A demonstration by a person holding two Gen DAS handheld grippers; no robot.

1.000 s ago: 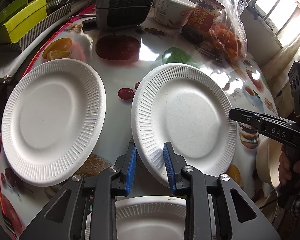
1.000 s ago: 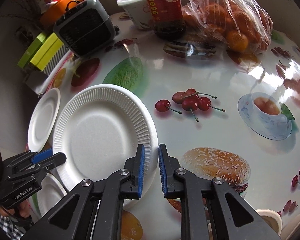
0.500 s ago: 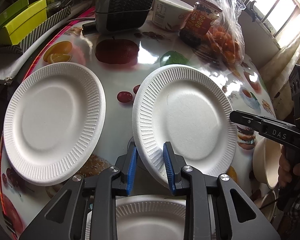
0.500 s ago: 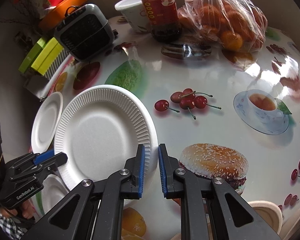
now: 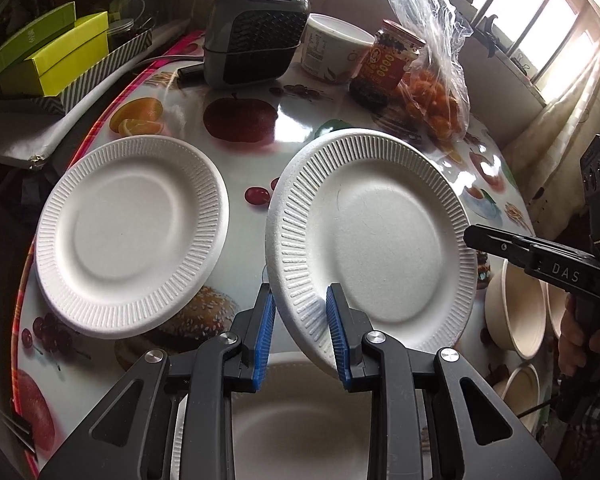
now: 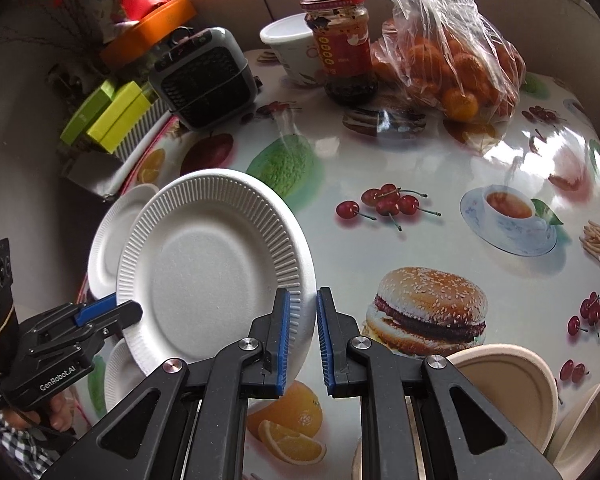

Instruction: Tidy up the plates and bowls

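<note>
1. At the left of the left wrist view, a white ribbed paper plate [image 5: 130, 236] lies flat and alone on the fruit-printed glossy tabletop [image 5: 240, 152], not yet stacked.
2. At the middle, the tilted white ribbed paper plate [image 5: 368, 236] is off the tabletop. The left claw [image 5: 300, 336] grips its near rim, and the right claw [image 6: 300, 338] is clamped on the opposite rim.
3. At the bottom centre, a third white paper plate [image 5: 300, 412] lies under the left claw; it is probably the stack's base.
4. At the lower right, beige paper bowls [image 5: 514, 312] sit loosely together near the tabletop's edge.
5. Judged so: nothing looks stacked yet, and both plates and bowls remain to gather.
</note>
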